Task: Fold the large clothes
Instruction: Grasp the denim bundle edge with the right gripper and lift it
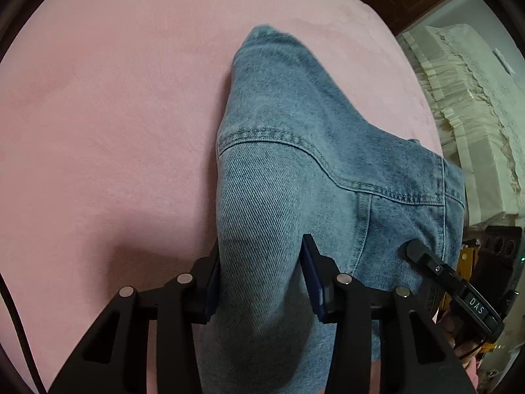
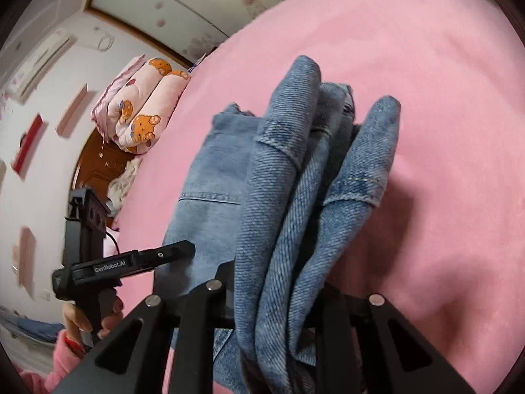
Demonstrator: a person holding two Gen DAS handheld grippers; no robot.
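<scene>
Our left gripper point(image 1: 259, 279) clamps a thick fold of the blue jeans point(image 1: 295, 180), denim filling the gap between its pads at 6 o'clock in the left wrist view. Our right gripper point(image 2: 279, 298) pinches a bunched stack of denim folds, also at 6 o'clock in its own view. From both grips the jeans drape onto the pink blanket point(image 1: 115, 115), running toward 12 o'clock. A bear-print quilt point(image 2: 141, 111) lies at 10 o'clock of the right view.
</scene>
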